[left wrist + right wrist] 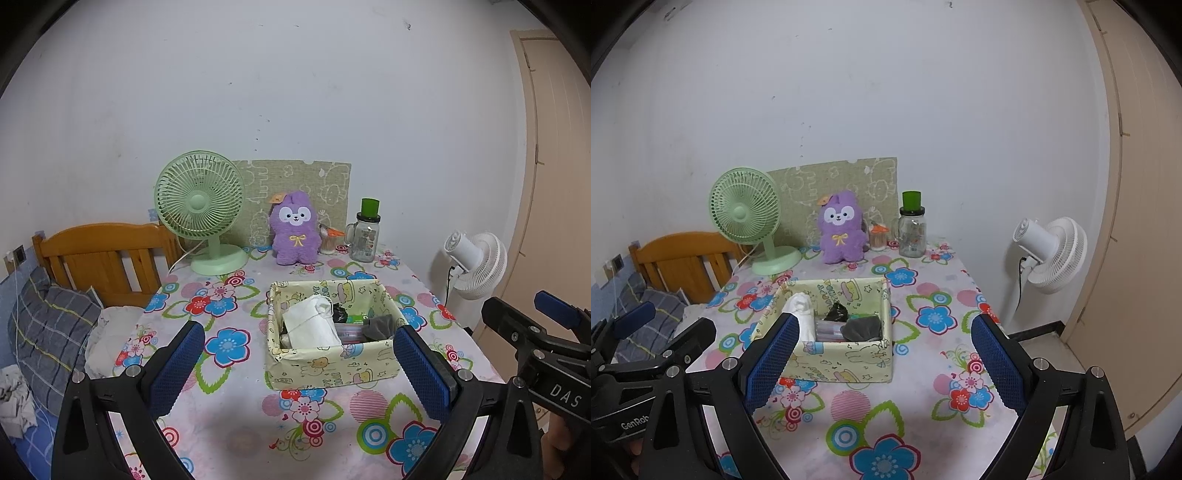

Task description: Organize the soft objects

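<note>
The right tool (882, 365) sits low in the frame with its two blue pads wide apart and nothing between them. Past it, in the middle of the frame, a yellow box (846, 360) stands on the flowery bench (923, 369). Inside the box are a white cloth (803, 314), a grey cloth (862, 326) and a black thing (836, 312). Farther back, a purple plush toy (842, 230) stands between a green fan (748, 218) and a glass jar (912, 230) with a green top. A white fan (1052, 251) stands at the right. The other tool (646, 332) shows at the lower left.

"DAS" stands on the right hand-held gripper (554, 321), "GenRob" on the left hand-held gripper (642, 325).
</note>
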`<state>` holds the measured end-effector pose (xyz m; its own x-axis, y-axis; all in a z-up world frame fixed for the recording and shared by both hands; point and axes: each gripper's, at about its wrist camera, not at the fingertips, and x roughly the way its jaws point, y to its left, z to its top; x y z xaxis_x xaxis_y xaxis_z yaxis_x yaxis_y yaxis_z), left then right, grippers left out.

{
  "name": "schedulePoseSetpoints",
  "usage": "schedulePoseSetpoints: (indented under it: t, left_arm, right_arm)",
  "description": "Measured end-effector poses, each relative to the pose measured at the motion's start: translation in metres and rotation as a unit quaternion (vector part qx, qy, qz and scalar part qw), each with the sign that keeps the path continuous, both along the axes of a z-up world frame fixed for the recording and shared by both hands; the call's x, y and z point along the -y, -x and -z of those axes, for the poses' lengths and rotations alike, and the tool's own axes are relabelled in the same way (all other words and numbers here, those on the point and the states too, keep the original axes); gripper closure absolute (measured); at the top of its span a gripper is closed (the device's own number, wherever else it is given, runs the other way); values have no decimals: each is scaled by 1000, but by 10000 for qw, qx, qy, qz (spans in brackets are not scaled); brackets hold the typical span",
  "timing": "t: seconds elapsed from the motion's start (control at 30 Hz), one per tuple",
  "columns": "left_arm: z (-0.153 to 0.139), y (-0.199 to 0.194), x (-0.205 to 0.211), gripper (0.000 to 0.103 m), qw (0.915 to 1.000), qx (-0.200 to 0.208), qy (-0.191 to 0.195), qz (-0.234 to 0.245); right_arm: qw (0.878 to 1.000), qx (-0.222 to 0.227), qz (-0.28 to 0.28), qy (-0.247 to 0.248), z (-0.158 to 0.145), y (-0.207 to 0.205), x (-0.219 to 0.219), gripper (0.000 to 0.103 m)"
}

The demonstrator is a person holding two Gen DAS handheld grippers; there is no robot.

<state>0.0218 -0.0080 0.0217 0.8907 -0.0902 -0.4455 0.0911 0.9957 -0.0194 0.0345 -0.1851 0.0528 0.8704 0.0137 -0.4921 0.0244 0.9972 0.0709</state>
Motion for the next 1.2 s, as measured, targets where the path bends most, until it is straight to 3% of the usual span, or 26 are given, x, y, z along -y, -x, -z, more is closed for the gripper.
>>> schedulePoseSetpoints:
  t: [1.2]
  left_arm:
    - [-3, 1, -6, 0, 10000, 42, -7, -85]
  right_arm:
    - [10000, -14, -74, 43, 0, -2, -4, 7]
